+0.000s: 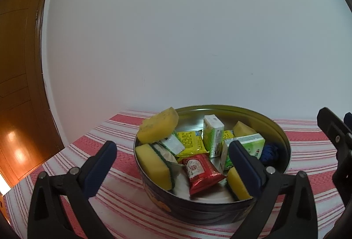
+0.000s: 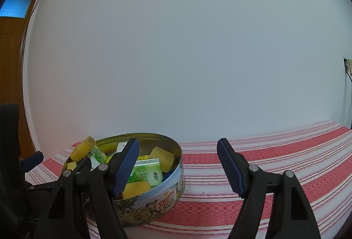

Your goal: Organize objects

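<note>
A: What is hidden or hard to read?
B: The left gripper [image 1: 171, 153] fingers, spread wide and empty, cover parts of the cookie tin [image 1: 283, 135]; a dark blue item [image 1: 269, 150] inside is unclear.

A: And the setting?
B: The tin, filled with sponges [image 1: 158, 125] and packets [image 1: 203, 170], sits on a red-striped surface [image 2: 275, 162] before a white wall [image 2: 187, 40]; a wooden door [image 1: 19, 84] stands far left. The right gripper [image 2: 178, 148], also wide and empty, lies right of the tin.
</note>
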`<action>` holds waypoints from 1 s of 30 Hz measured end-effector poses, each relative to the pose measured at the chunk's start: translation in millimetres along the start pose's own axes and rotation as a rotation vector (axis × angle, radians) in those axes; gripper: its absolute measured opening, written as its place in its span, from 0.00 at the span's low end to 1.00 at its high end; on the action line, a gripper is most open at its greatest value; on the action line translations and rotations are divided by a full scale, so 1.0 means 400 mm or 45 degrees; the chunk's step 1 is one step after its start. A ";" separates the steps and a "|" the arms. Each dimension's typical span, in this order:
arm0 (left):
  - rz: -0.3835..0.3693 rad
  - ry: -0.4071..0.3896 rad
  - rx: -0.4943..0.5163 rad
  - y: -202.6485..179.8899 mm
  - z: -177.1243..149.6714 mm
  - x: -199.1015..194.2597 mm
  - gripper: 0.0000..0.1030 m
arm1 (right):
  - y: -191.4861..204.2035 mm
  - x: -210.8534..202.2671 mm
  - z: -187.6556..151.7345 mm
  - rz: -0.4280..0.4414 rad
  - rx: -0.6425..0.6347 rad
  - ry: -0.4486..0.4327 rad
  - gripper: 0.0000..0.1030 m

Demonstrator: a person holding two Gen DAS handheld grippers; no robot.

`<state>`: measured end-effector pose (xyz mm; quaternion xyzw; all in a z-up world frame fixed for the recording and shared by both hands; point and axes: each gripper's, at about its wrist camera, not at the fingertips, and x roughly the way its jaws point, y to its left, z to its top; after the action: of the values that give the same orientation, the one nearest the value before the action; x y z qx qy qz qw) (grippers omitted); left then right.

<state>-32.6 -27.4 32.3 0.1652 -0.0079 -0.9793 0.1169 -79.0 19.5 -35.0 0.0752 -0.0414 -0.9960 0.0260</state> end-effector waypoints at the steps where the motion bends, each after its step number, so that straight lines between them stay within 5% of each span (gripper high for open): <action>1: 0.002 -0.001 0.000 0.000 0.000 0.000 1.00 | 0.003 0.005 -0.002 0.000 0.000 -0.001 0.73; 30: 0.002 -0.005 -0.006 0.008 0.001 -0.003 1.00 | -0.022 0.014 -0.036 -0.014 0.005 -0.005 0.73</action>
<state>-31.1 -30.1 33.1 0.1630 -0.0060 -0.9795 0.1181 -82.8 26.9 -50.8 0.0737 -0.0430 -0.9961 0.0203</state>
